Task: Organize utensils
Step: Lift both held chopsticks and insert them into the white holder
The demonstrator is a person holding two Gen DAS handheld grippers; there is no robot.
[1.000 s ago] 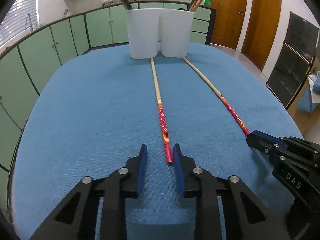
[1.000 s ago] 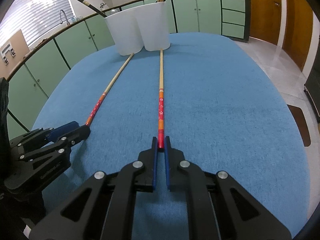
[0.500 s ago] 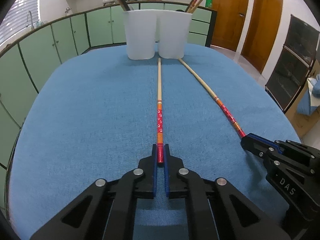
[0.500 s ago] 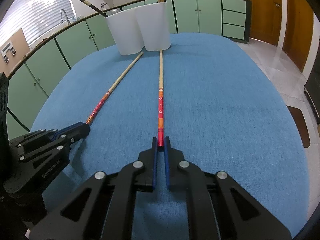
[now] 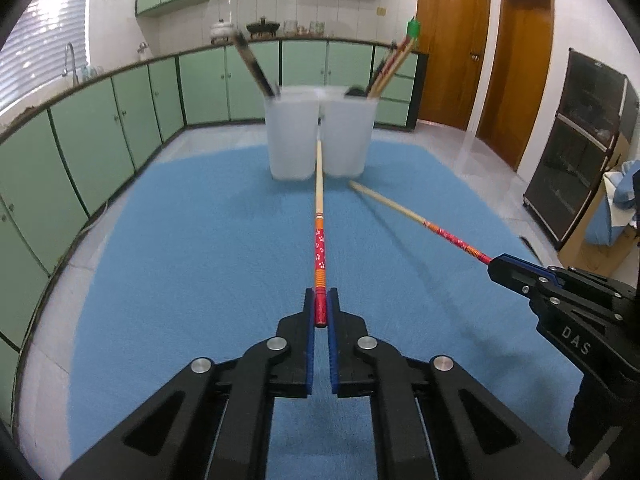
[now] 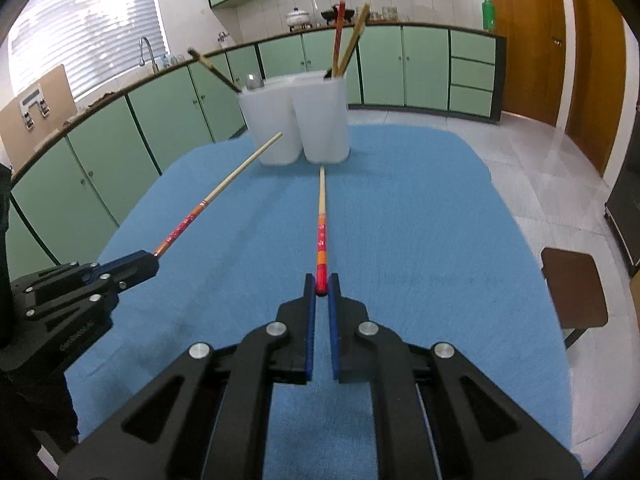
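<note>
Blue cloth (image 5: 180, 260) covers the table in my left wrist view. Left gripper (image 5: 320, 308) is clamped on the red end of a chopstick (image 5: 319, 216), blue pads (image 5: 309, 320) pinching both sides. That stick runs straight ahead, its pale tip over the seam between two white plastic cups (image 5: 320, 132) at the far end of the cloth; looks lifted, shadow on the cloth beneath. Left cup holds a dark utensil handle (image 5: 254, 66), right cup holds more red/bamboo chopsticks (image 5: 394, 62). Right gripper (image 5: 496, 268) enters from the right edge, closed on the red end of a second chopstick (image 5: 416, 218), which angles toward the cups with its tip just short of the right cup.

Right wrist view: right gripper (image 6: 321, 284) is closed on the red end of its chopstick (image 6: 321, 216), pads (image 6: 310, 312) tight on it. Stick points ahead, tip near the base of the right-hand cup (image 6: 324, 120), not touching as far as I can tell. Left gripper (image 6: 150, 260) sits at lower left, gripping the other chopstick (image 6: 218, 190); that tip reaches in front of the left-hand cup (image 6: 270, 124). Both sticks well apart at the gripper ends, closer at the cups. Green cabinets (image 6: 168, 112) ring the background.
</note>
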